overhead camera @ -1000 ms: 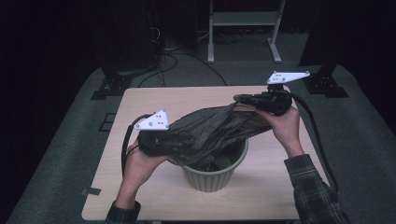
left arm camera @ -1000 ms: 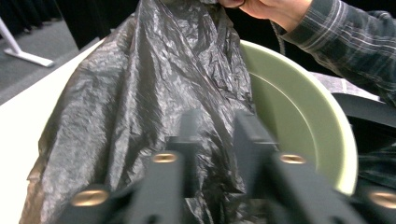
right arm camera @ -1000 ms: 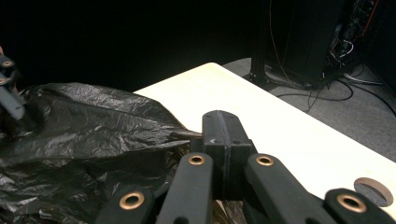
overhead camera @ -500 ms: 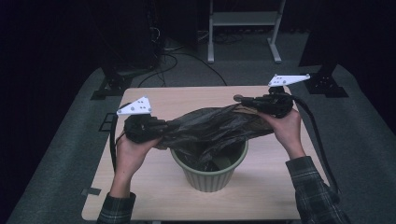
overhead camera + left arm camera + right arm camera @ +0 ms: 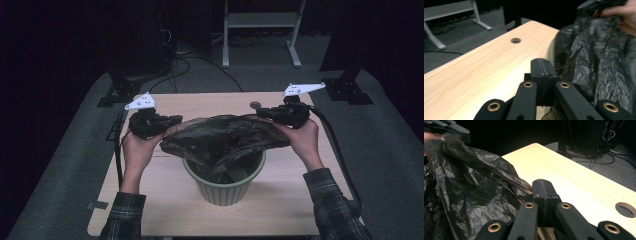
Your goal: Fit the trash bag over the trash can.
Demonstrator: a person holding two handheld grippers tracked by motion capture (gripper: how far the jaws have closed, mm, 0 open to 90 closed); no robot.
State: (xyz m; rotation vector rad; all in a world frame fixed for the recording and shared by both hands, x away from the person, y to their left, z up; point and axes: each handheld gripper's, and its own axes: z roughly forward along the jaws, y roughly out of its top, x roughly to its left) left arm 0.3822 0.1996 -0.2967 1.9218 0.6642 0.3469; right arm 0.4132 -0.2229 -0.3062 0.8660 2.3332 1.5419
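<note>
Both claws are clamped shut on the crumpled black plastic bin bag (image 5: pixel 225 137): the left claw (image 5: pixel 172 120) and the right claw (image 5: pixel 260 114) stretch its mouth apart above the ribbed green plastic bin (image 5: pixel 225 187), near the wooden surface's (image 5: pixel 165 200) front edge, probably to line it.

Left gripper (image 5: pixel 172 120): black body with a white three-cornered plate (image 5: pixel 141 102) mounted above it, pierced by small dark holes; a black cable (image 5: pixel 118 150) hangs behind the body; seen from its own camera (image 5: pixel 543 75), two flat black jaw blocks sit ahead of black link arms carrying brass-coloured rivets (image 5: pixel 528 84). Right gripper (image 5: pixel 261 113): same black build; white plate (image 5: pixel 302 89) above; thick black cable (image 5: pixel 335 145) trailing behind; matching brass rivets (image 5: pixel 566 206) below the jaws. Sleeves (image 5: pixel 334 207): dark plaid, buttoned at the cuffs.
</note>
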